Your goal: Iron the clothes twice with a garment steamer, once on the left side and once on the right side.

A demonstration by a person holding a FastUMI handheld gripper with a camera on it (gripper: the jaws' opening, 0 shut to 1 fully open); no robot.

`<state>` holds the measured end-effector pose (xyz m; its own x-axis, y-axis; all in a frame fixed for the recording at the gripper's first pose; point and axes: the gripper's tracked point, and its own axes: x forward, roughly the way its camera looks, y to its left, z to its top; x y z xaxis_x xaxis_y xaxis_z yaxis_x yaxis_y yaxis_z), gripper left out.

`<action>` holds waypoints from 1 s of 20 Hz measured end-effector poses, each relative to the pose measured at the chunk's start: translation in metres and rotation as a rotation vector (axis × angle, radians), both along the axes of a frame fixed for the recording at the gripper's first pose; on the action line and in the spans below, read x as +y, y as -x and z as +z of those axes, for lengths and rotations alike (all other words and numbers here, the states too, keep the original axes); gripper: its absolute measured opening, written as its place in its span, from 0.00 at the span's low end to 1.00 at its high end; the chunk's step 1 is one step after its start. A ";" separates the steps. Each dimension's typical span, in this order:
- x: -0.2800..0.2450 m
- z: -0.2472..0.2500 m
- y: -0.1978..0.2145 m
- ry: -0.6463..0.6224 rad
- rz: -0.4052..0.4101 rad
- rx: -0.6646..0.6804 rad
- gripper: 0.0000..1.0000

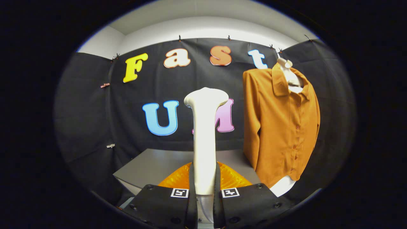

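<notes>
Grey table beyond two fingers pinching one white steamer, one orange shirt hanging nearby.

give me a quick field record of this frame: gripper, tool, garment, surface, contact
gripper: shut on the steamer handle, one finger on each side
steamer: white, upright between the fingers, head at top
shirt: orange, buttoned, hung on a white form, beyond the fingers off to one side
table: grey, ahead of the fingers, below the steamer
contact: steamer head apart from the shirt
</notes>
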<state>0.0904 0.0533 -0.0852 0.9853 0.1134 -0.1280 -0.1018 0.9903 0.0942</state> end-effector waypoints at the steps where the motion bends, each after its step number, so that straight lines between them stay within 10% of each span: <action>1: -0.014 0.009 0.004 0.009 -0.009 -0.040 0.23; 20: -0.210 -0.051 -0.066 -0.033 -0.145 -0.080 0.23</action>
<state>0.1566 -0.1564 -0.1362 0.9985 -0.0280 -0.0474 0.0337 0.9917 0.1239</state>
